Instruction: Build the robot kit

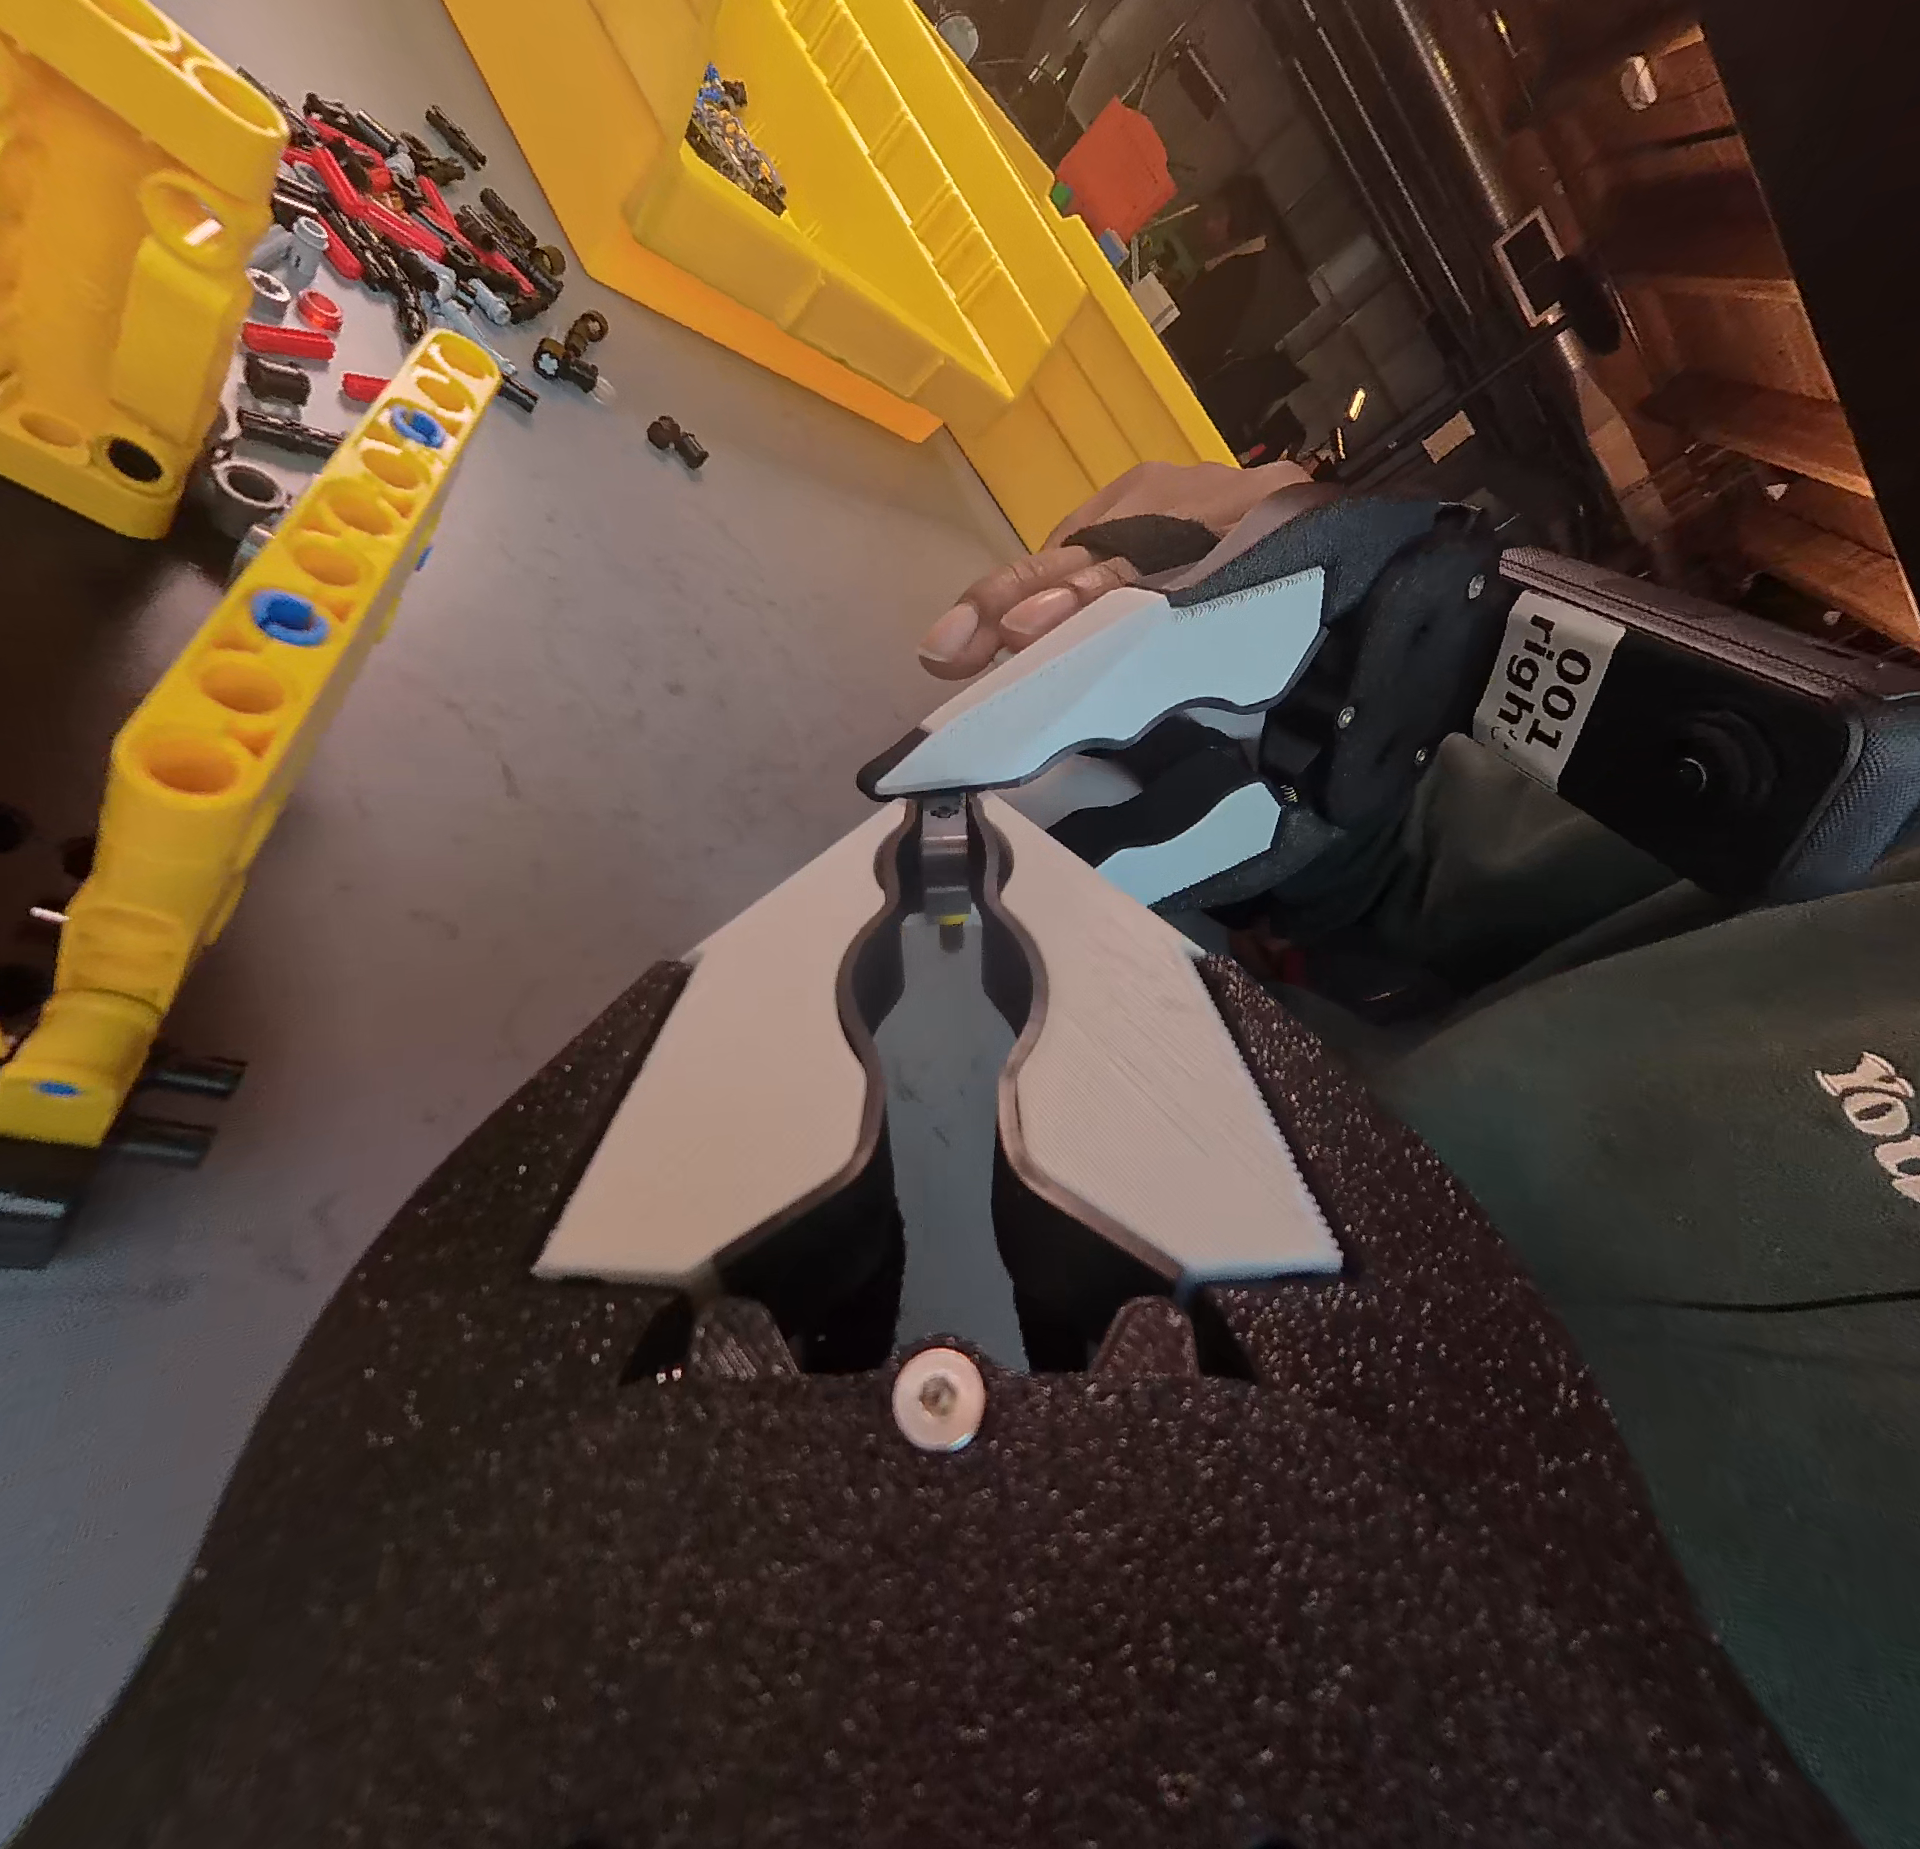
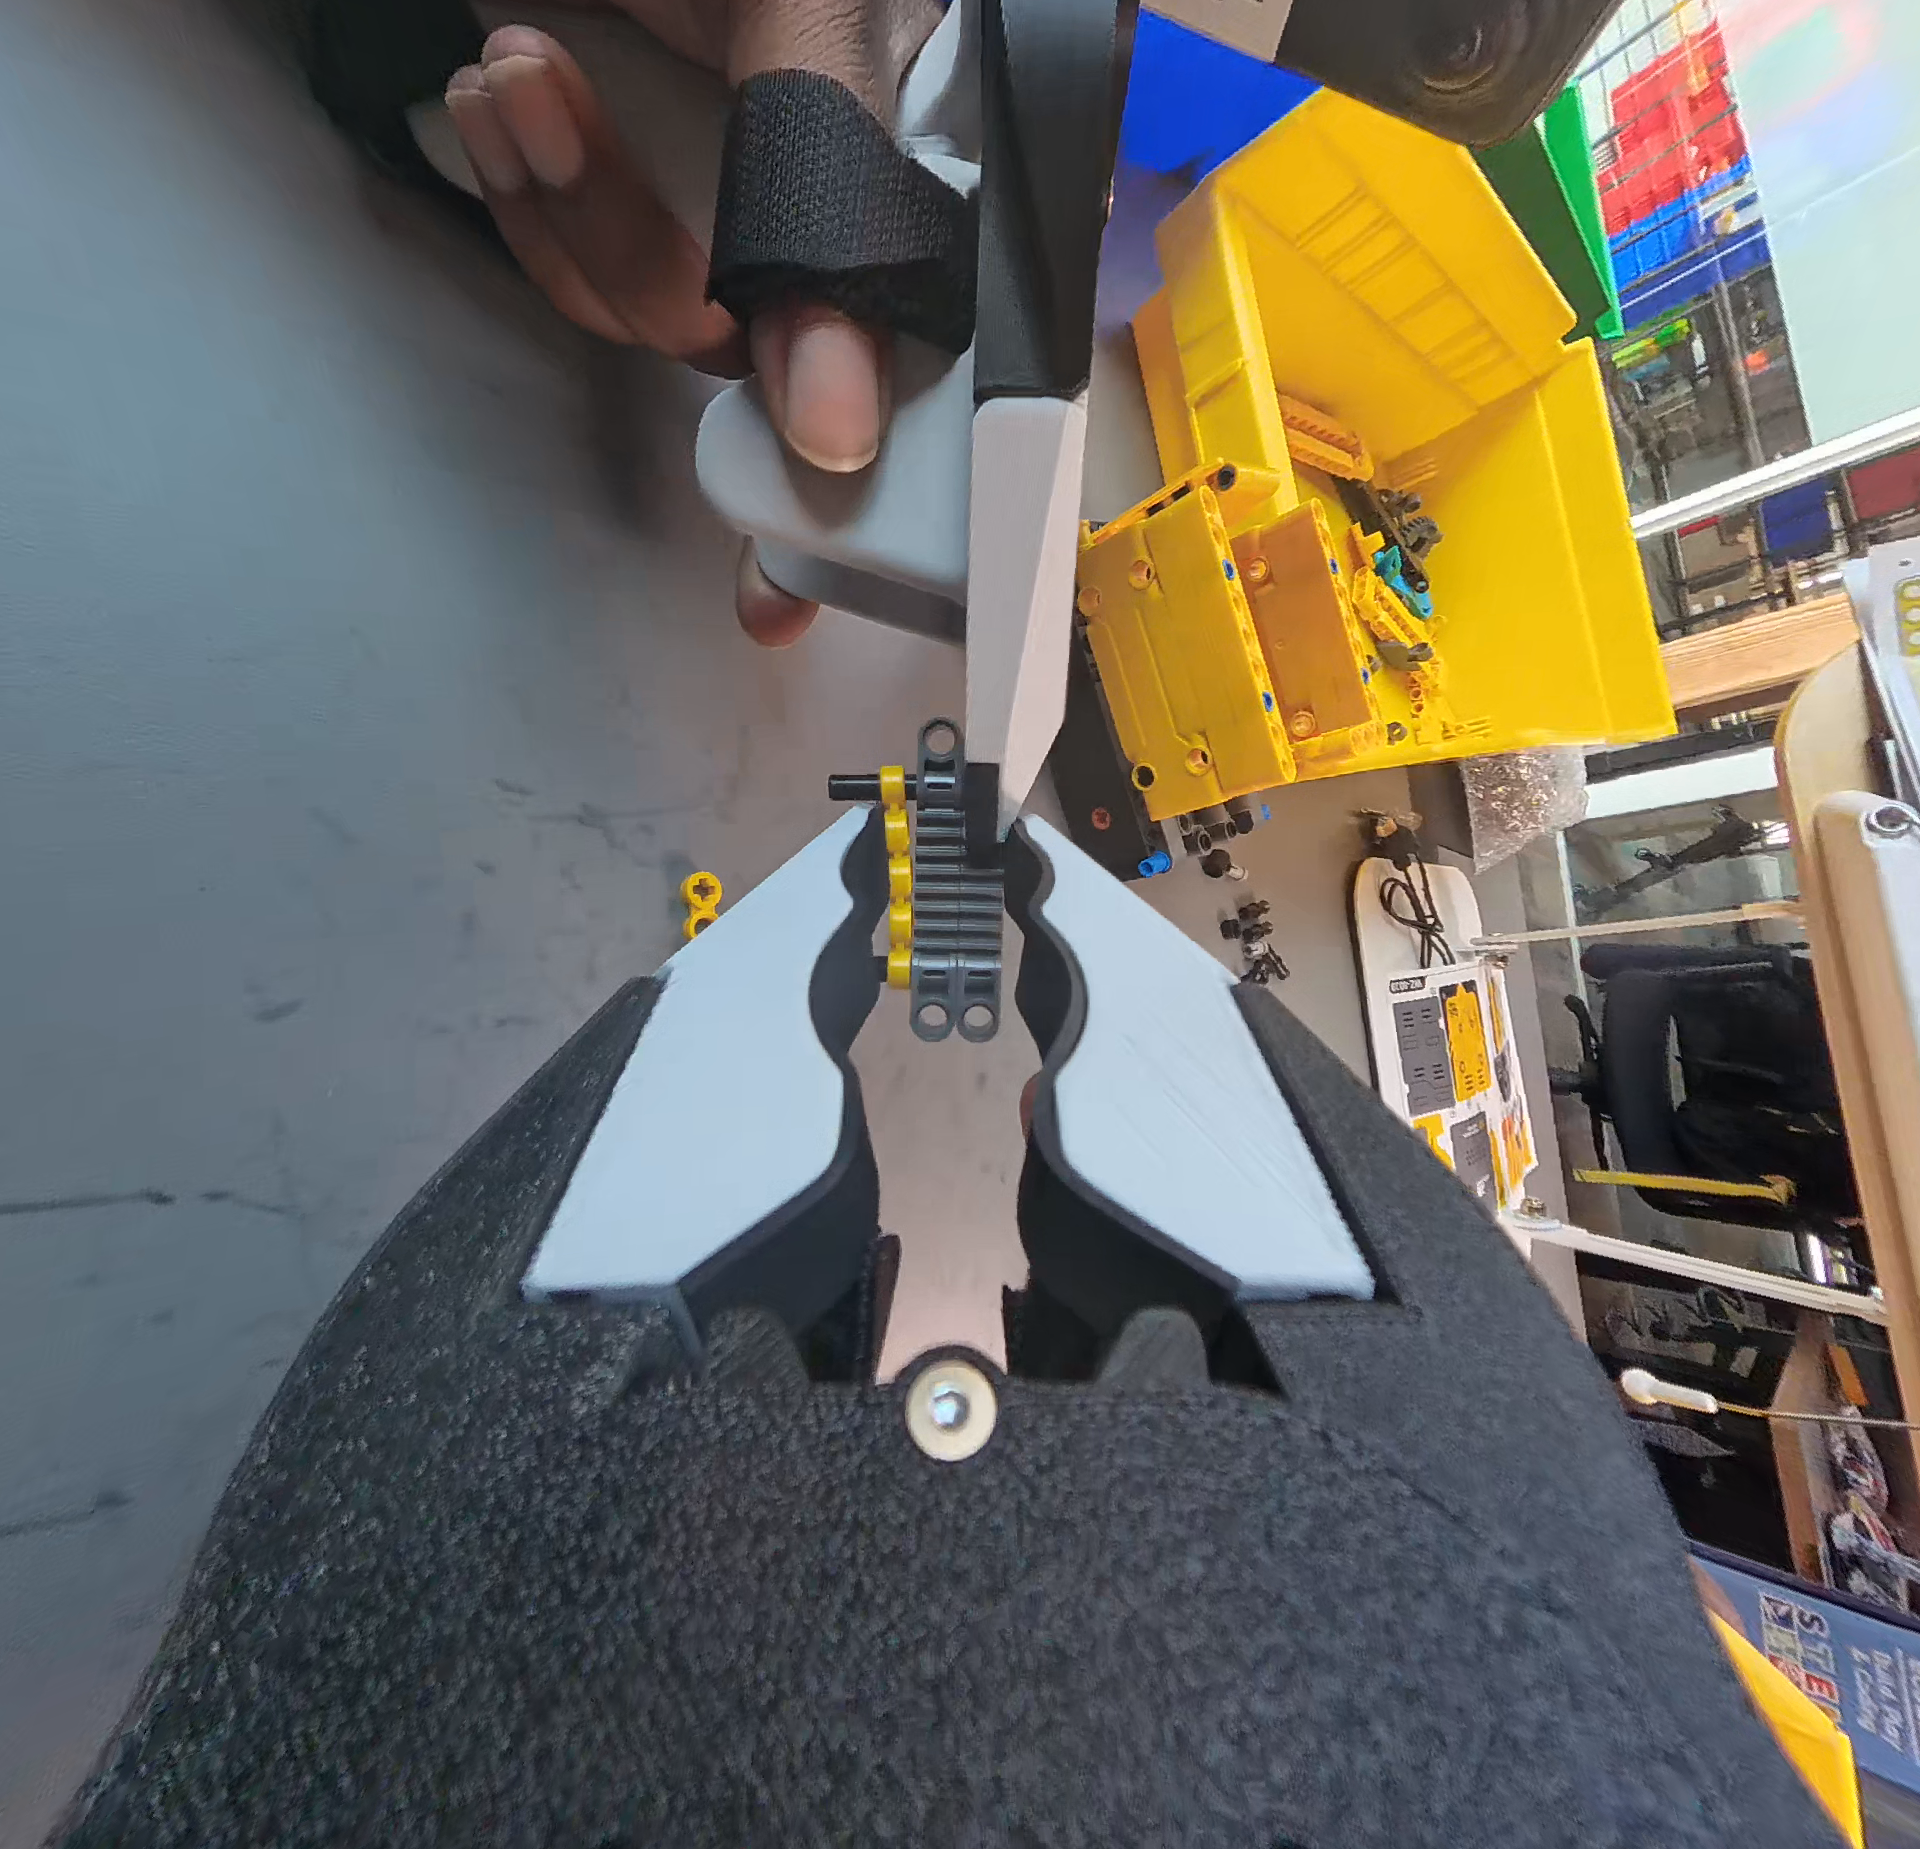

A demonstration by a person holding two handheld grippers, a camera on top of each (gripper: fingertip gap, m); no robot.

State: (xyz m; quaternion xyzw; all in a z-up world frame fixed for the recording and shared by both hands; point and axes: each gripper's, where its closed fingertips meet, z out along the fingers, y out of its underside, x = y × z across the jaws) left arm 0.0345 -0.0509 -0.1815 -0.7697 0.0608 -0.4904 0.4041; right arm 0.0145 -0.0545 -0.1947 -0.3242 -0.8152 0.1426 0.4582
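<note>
So both grippers are meeting at the same little piece, held up over the grey bench (image 2: 312, 760). The right gripper (image 2: 940, 843) has its fingers clamped on a small dark grey ridged assembly (image 2: 956, 906) with a yellow holed strip (image 2: 896, 895) down its left side and a black pin (image 2: 854, 787) sticking out near the top. The left gripper (image 1: 943, 812) comes in from above in the right wrist view, fingers pinched onto a black part at the top right corner of that same assembly. Each gripper has a hand on it, one (image 2: 665, 189) strapped in with a black band. On the bench, off to the side, sits a big yellow block build (image 2: 1226, 636) beside a yellow bin (image 2: 1455, 241). The left wrist view also shows a long yellow holed beam (image 1: 301, 636) with blue pins, plus a scatter of red and black small parts (image 1: 416, 210). One tiny yellow connector (image 2: 701, 900) lies alone just left of the right gripper's fingers.
</note>
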